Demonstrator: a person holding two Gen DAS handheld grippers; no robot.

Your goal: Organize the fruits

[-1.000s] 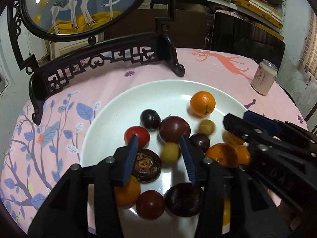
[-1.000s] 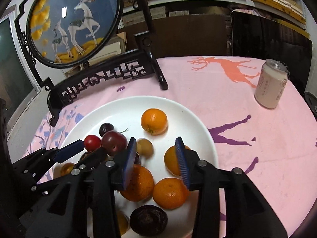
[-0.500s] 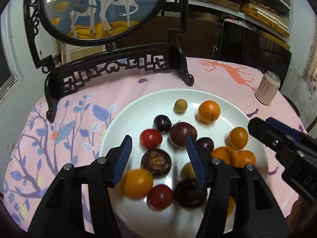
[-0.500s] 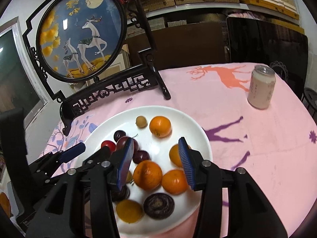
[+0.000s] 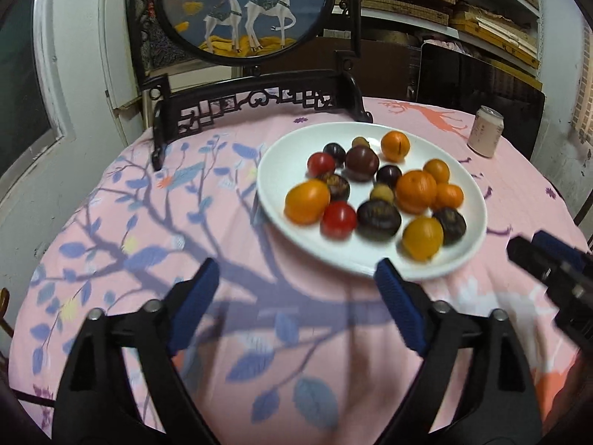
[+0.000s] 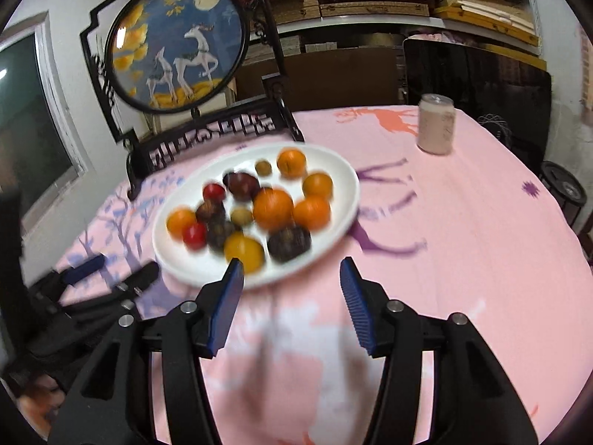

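A white plate (image 5: 281, 148) (image 6: 344, 181) on the pink tablecloth holds several fruits: oranges (image 5: 416, 191) (image 6: 273, 204), red tomatoes (image 5: 338, 218), dark plums (image 5: 362, 162) and small yellow-green fruits (image 5: 381, 193). My left gripper (image 5: 296, 289) is open and empty, held above the cloth in front of the plate. My right gripper (image 6: 291, 282) is open and empty, just in front of the plate's near rim. The right gripper shows at the right edge of the left wrist view (image 5: 548, 259); the left one shows at the left of the right wrist view (image 6: 111, 274).
A black carved stand with a round deer picture (image 5: 244, 11) (image 6: 174, 48) stands behind the plate. A pale drink can (image 5: 485, 131) (image 6: 435, 124) stands at the far right of the round table. Shelves and dark furniture lie beyond.
Both grippers have pulled back and up from over the plate to in front of it. The left jaws have opened wider. The fruits stay on the plate.
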